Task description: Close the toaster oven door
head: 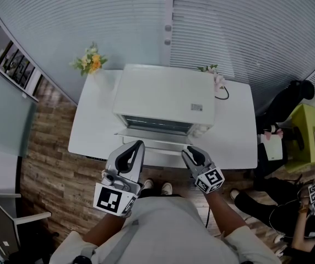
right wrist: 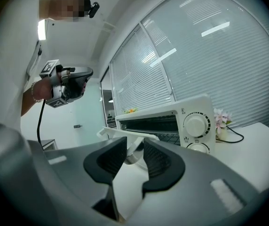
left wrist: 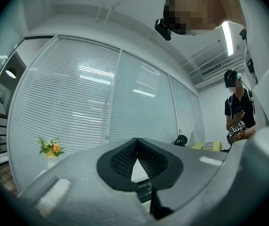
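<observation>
A white toaster oven (head: 163, 95) stands on the white table (head: 91, 136), and its door (head: 152, 139) hangs open towards me. In the right gripper view the oven (right wrist: 172, 119) shows its two knobs (right wrist: 196, 125), with the flat door (right wrist: 120, 133) jutting out in front. My right gripper (right wrist: 134, 154) is open and points at the door's front edge, which shows in the gap between the pads; I see no pad pressing on it. In the head view this gripper (head: 190, 154) sits at the door's right front corner. My left gripper (head: 135, 147) hovers by the door's left front, shut and empty, its tips (left wrist: 135, 142) meeting.
A vase of yellow flowers (head: 91, 62) stands at the table's back left, pink flowers (head: 218, 78) and a black cable (head: 223, 95) at the back right. Blinds cover the windows behind. A person (head: 289, 202) sits on the floor at right, near a yellow-green cabinet (head: 311, 133).
</observation>
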A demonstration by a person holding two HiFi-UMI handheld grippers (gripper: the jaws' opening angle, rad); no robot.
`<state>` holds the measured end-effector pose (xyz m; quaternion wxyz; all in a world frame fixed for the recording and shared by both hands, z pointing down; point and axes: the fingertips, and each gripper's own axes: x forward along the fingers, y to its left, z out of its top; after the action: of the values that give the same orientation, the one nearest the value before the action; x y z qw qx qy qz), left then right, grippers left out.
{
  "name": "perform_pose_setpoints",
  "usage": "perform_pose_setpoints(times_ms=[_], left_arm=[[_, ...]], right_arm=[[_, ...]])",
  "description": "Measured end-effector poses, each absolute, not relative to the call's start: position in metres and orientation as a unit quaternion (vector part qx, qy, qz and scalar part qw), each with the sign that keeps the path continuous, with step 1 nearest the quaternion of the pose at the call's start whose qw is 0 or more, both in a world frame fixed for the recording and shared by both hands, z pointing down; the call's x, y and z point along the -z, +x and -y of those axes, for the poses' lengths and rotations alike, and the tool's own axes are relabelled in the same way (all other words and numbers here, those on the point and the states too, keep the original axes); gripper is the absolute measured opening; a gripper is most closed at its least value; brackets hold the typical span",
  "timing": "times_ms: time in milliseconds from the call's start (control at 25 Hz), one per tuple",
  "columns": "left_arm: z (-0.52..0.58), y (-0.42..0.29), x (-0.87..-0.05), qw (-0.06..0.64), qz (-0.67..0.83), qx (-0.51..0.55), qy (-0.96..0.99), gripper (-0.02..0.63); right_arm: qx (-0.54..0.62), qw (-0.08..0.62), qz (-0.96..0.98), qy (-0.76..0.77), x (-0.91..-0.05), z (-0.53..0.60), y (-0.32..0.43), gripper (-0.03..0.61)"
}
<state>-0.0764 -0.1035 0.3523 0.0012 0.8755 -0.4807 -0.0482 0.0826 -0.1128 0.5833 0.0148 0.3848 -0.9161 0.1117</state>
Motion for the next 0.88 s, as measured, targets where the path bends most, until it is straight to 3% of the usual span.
perform_pose_setpoints(times_ms=[880], left_arm=[[0.114, -0.080, -0.349, -0.005, 0.486, 0.051, 0.872, 0.005]], right_arm=[[-0.103, 0.001, 0.917, 0.385, -0.568, 0.141, 0.086, 0.114]])
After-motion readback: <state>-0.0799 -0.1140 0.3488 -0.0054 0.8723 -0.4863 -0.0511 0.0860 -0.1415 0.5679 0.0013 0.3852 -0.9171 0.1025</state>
